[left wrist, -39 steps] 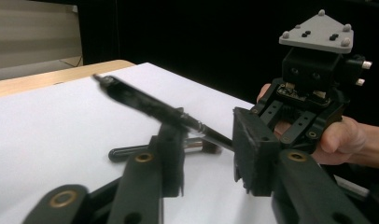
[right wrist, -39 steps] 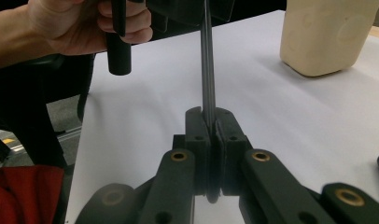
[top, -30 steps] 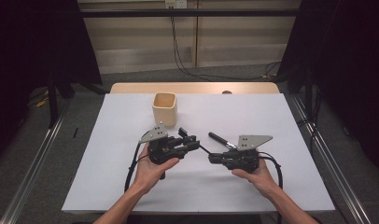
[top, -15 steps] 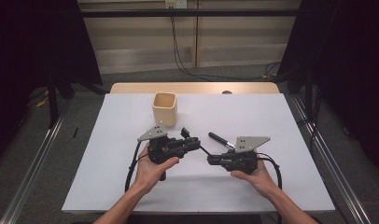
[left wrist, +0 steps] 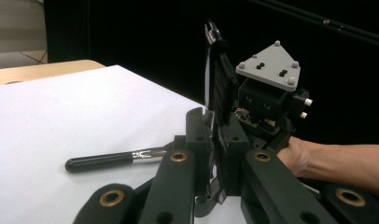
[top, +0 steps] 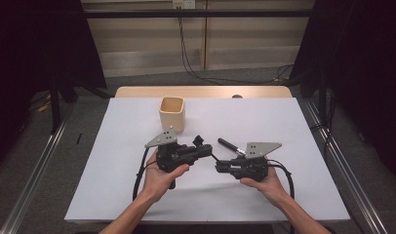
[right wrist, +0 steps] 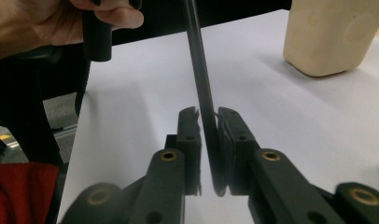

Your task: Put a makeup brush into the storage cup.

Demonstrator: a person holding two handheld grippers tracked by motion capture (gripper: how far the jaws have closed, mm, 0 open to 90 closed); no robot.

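Observation:
My left gripper (top: 202,146) and right gripper (top: 219,167) face each other near the table's front, with a thin black brush (top: 211,157) spanning between them. In the left gripper view the left gripper (left wrist: 215,126) is shut on the brush's wide bristly end (left wrist: 221,79); its jaws have just been closing. In the right gripper view the right gripper (right wrist: 207,116) has the slim handle (right wrist: 199,70) between its pads. Its jaws have just been opening, and a sliver of gap shows on the left side. A second brush (top: 230,145) with a black handle and silver collar lies flat on the sheet (left wrist: 108,161).
A beige square cup (top: 172,114) stands upright behind the left gripper, also seen at the upper right of the right gripper view (right wrist: 325,37). A white sheet (top: 308,146) covers the table, with a wooden strip along its far edge. Cables trail from both grippers.
The left gripper's jaws have drawn together on the brush's bristly end. Both hands stay almost where they were.

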